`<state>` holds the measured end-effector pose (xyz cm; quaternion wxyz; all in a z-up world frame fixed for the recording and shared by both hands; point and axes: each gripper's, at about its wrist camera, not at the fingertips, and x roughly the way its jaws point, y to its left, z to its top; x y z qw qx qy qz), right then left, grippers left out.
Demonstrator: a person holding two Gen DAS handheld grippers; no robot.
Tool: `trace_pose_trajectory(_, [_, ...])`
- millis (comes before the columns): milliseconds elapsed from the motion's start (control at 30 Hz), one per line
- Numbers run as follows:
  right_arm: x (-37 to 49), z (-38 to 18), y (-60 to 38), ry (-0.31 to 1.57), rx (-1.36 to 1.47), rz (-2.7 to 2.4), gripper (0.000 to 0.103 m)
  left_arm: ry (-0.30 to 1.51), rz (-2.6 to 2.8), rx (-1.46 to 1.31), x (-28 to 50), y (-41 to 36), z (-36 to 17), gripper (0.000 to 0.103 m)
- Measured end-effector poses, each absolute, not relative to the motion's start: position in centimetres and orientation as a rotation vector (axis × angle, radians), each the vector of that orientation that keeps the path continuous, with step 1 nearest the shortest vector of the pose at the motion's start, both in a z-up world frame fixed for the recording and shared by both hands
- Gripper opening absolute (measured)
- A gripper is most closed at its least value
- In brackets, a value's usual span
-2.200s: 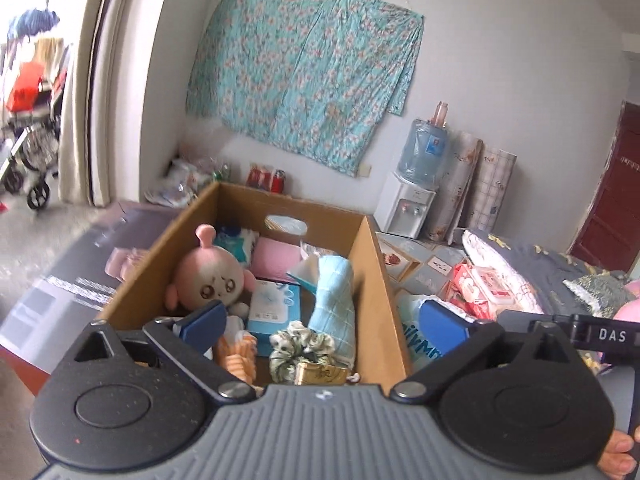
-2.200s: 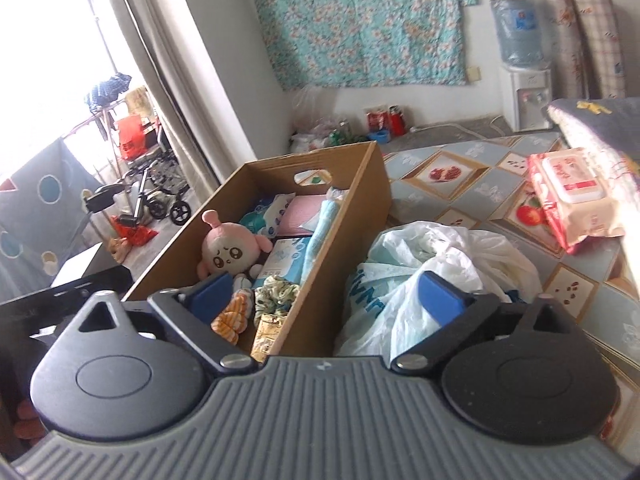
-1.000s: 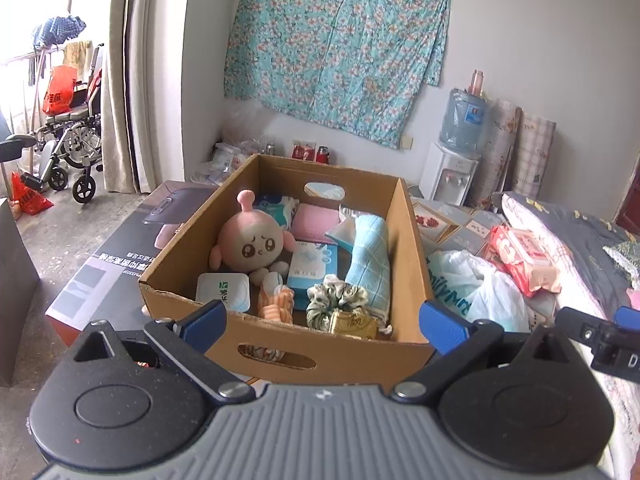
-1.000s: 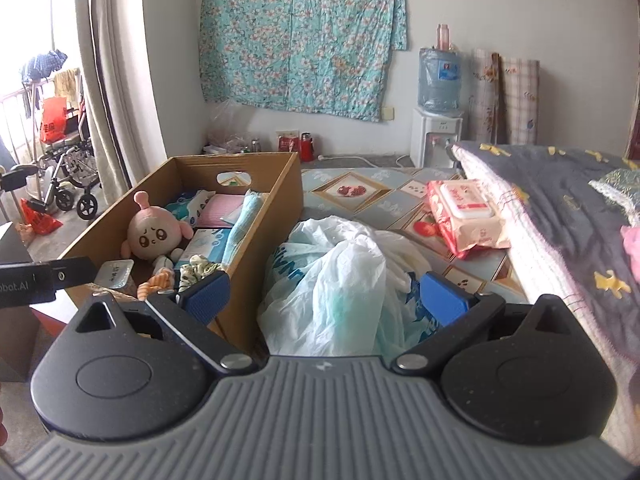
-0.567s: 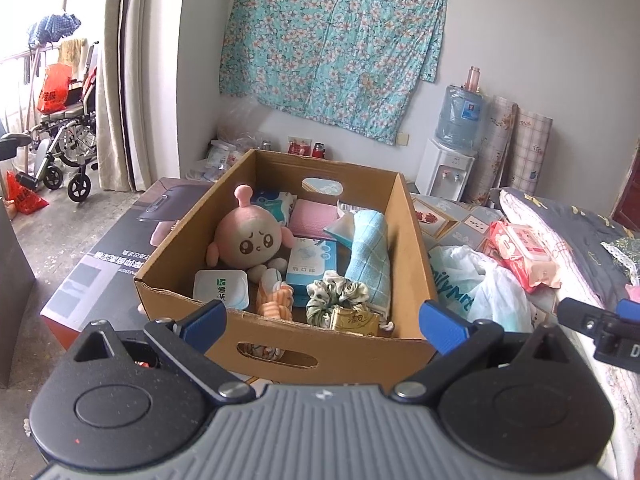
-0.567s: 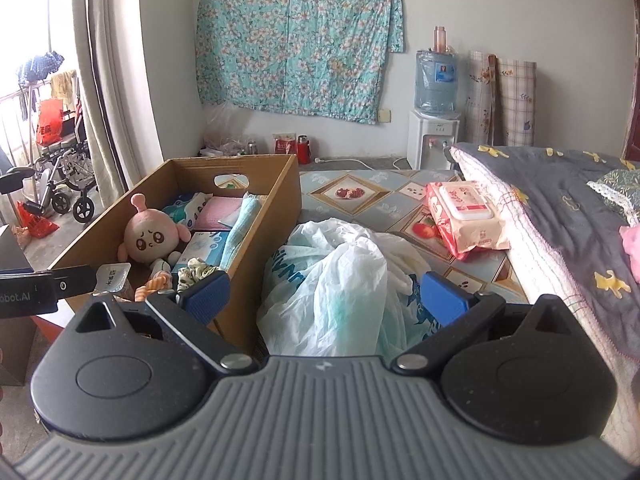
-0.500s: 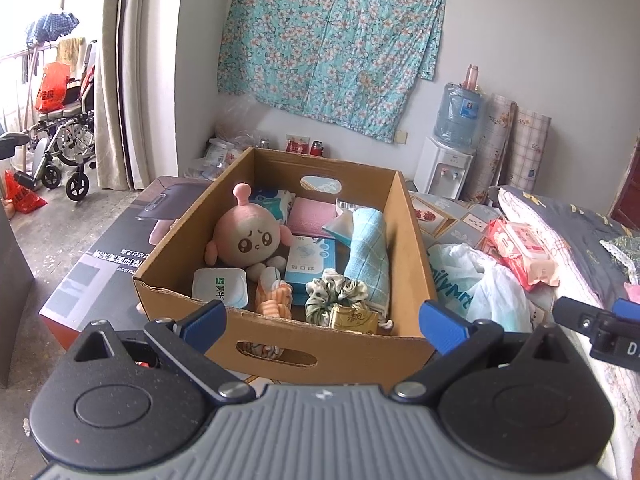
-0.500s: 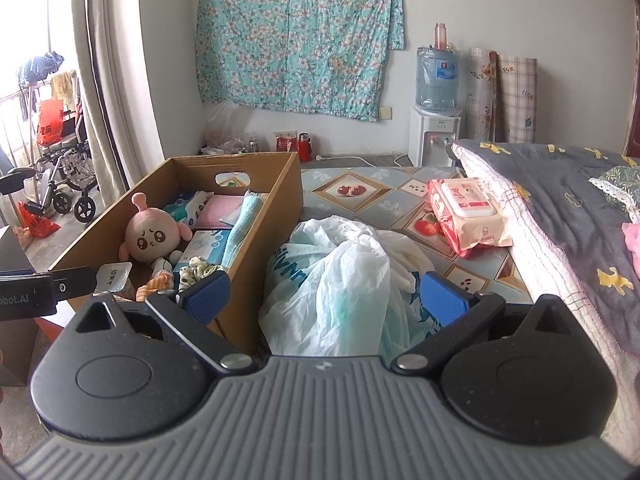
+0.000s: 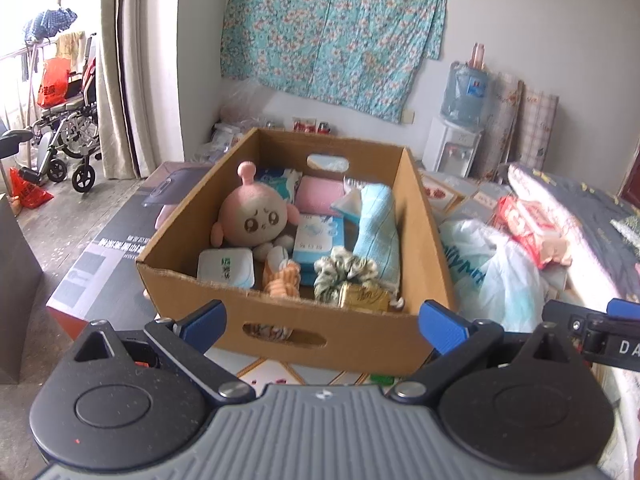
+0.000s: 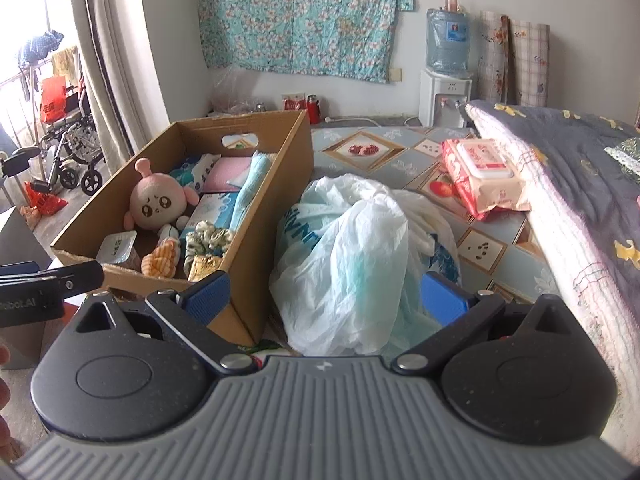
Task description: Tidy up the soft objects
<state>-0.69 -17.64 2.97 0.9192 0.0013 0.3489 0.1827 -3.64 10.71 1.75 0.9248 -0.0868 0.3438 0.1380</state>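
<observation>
Both grippers hold nothing: the left gripper with blue fingertips is spread wide, and so is the right gripper. A long brown cardboard box sits on the patterned floor mat, its long side pointing away toward the wall. Inside sit a round pink plush doll, facing up, and a rolled light blue cloth lying along the box's length. A crumpled white plastic bag rests just beside the box.
</observation>
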Motion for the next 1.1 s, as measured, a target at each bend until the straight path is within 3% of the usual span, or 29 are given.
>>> trace_pose_trajectory(400, [-0.2,1.3,-15.6,0.82,0.031,0.452,0.102,0.765,0.278,-0.156,-3.3,9.9,0.4,0.103])
trace_pose_trajectory(1100, [-0.4,1.4,-14.0,0.797,-0.052,0.443,0.102,0.778,0.291,-0.161,-3.1,11.0,-0.1,0.103])
